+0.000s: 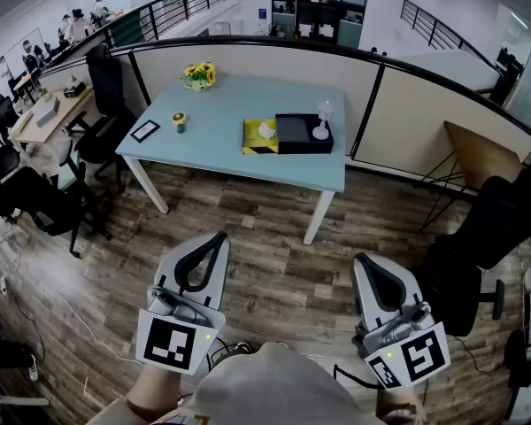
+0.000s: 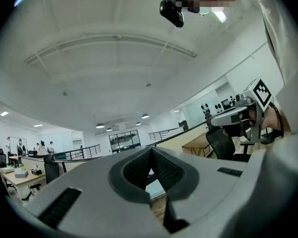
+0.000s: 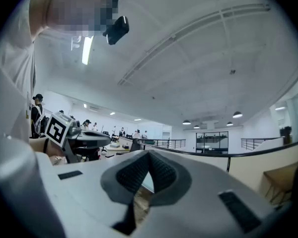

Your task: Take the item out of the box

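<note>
Across the wooden floor, a light blue table (image 1: 221,149) carries a flat box (image 1: 288,135) with a yellow half and a black half. A small white item (image 1: 265,130) lies in the yellow half. A white and pink item (image 1: 322,120) stands at the black half's right end. Both grippers are held low, close to the person's body and far from the table. The left gripper (image 1: 219,236) is shut and holds nothing; its pads meet in the left gripper view (image 2: 151,150). The right gripper (image 1: 365,258) is also shut and holds nothing (image 3: 149,154). Both gripper views point upward at the ceiling.
Yellow flowers (image 1: 199,75), a small yellow-green object (image 1: 179,121) and a black-framed card (image 1: 145,131) sit on the table's left part. A curved partition (image 1: 398,104) runs behind it. Black office chairs stand at the right (image 1: 491,228) and left (image 1: 44,204).
</note>
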{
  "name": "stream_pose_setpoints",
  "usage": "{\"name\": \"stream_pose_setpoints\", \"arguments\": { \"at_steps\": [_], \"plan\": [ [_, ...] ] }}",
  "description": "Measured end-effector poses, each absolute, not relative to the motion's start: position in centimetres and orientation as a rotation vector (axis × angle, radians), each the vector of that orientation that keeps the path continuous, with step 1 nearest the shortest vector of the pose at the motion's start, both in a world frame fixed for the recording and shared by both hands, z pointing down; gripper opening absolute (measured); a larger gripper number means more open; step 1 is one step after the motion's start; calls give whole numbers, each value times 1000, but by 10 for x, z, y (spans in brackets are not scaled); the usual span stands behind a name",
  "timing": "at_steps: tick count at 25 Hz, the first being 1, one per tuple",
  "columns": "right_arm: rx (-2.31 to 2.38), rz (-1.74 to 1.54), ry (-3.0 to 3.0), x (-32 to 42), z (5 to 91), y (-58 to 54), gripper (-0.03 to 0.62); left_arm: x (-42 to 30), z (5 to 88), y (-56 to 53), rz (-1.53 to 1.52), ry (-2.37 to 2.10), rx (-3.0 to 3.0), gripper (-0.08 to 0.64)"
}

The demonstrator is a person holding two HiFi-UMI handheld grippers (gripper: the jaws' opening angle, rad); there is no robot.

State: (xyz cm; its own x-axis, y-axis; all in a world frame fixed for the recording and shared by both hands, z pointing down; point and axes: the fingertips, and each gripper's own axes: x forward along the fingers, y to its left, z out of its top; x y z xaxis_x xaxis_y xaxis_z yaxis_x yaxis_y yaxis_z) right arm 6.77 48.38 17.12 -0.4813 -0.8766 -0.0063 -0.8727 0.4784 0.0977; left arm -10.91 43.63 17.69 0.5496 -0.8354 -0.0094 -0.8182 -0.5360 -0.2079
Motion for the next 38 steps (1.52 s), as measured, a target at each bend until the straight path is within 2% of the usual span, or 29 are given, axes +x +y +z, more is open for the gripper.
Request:
{"name": "stream_pose_setpoints", "arguments": {
  "at_steps": [15, 16, 17, 18, 20, 30, 38],
  "plan": [
    [1533, -88, -2694, 112, 197, 488, 3, -67, 190, 447, -156, 1468, -2581, 6],
    [1532, -79, -2696, 114, 198, 487, 3, -66, 190, 445, -158, 1480, -2576, 90],
    [1530, -70, -2696, 116, 200, 487, 3, -65, 191, 444, -163, 1490, -2573, 277],
    [1530, -63, -2697, 118, 201, 485, 3, -65, 192, 442, -166, 1505, -2564, 335],
    [1533, -51, -2698, 121, 203, 482, 3, -68, 192, 437, -157, 1545, -2537, 357],
    [1558, -14, -2677, 126, 218, 443, 3, -69, 205, 397, -166, 1545, -2553, 367],
    [1537, 38, -2654, 116, 234, 367, 3, -84, 219, 322, -176, 1589, -2559, 367]
  ]
}}
